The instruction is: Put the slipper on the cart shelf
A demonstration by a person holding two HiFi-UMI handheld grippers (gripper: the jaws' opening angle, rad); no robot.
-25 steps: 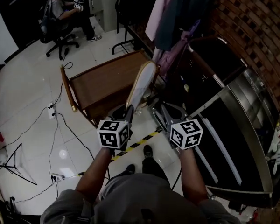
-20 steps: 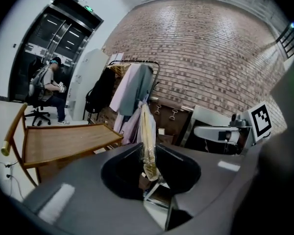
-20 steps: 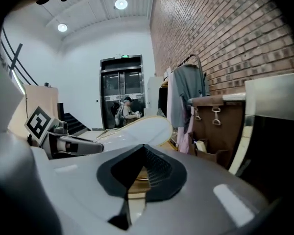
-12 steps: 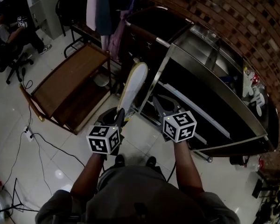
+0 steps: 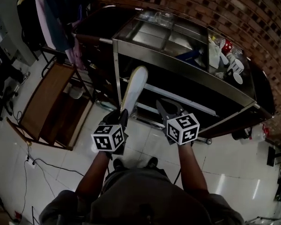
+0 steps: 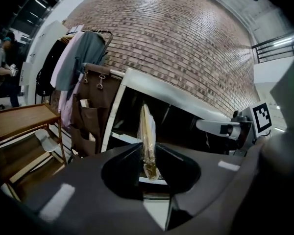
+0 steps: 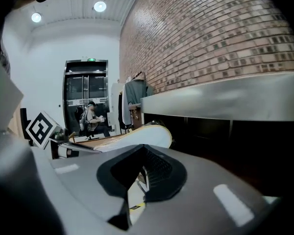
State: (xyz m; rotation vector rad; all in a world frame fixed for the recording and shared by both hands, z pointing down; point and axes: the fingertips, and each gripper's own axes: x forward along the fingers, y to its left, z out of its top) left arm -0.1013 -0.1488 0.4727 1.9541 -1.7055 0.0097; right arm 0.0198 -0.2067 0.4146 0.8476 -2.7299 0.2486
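Note:
A pale flat slipper [image 5: 133,86] stands on end in my left gripper [image 5: 123,114], which is shut on its lower end. In the left gripper view the slipper [image 6: 147,131] shows edge-on between the jaws of the left gripper [image 6: 148,153]. It points at a steel cart [image 5: 145,59] with a light lower shelf rail [image 5: 178,102] just beyond its tip. My right gripper [image 5: 163,108] hangs beside it to the right, shut with nothing in it. The right gripper view has the slipper [image 7: 147,133] just past the right gripper [image 7: 141,168].
A wooden two-shelf cart [image 5: 44,95] stands to the left on the white tiled floor. Clothes [image 5: 54,18] hang on a rack behind it. Cups and bottles [image 5: 225,55] crowd the steel cart's top at the right. A brick wall [image 5: 234,8] runs behind. Cables [image 5: 42,163] lie on the floor.
The view has swung right, from the wooden cart to the steel cart. Both grippers have kept their places in front of the person, the slipper still in the left one.

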